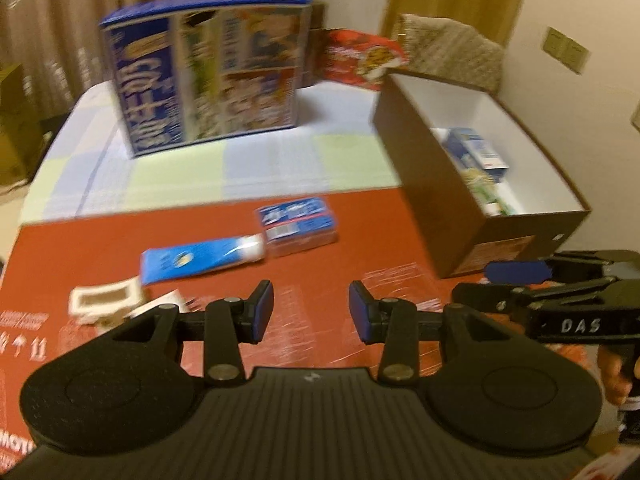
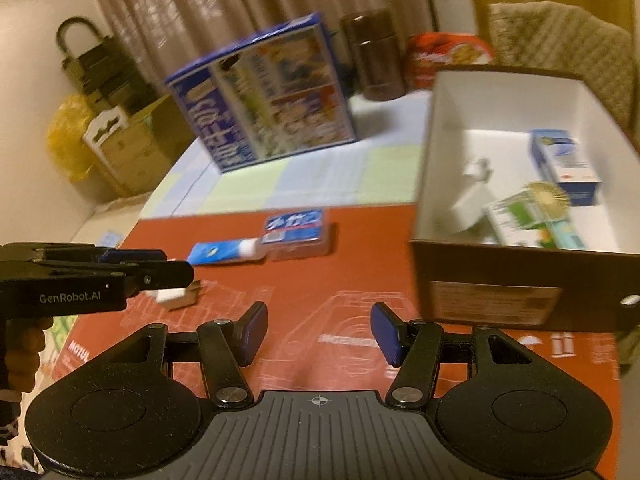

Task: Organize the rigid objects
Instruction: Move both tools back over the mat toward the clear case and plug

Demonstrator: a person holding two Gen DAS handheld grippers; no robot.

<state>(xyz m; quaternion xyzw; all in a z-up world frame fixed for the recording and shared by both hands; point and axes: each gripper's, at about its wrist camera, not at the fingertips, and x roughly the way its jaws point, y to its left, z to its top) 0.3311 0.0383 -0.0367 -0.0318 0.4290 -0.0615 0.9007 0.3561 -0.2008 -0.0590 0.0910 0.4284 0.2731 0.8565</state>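
On the black body of the right gripper (image 1: 516,280), seen from the left wrist, we read the white letters "DAS". On the black side of the left gripper (image 2: 132,266), seen from the right wrist, we read "GenRobot.AI". The red printed cardboard sheet (image 2: 360,264) covering the table carries "MOTUL" in white at its left edge. Print on the large blue carton (image 2: 260,96) and the small blue packet (image 2: 296,228) is too blurred for us to read.

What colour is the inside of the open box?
White, with brown outer walls; the box shows best in the right wrist view.
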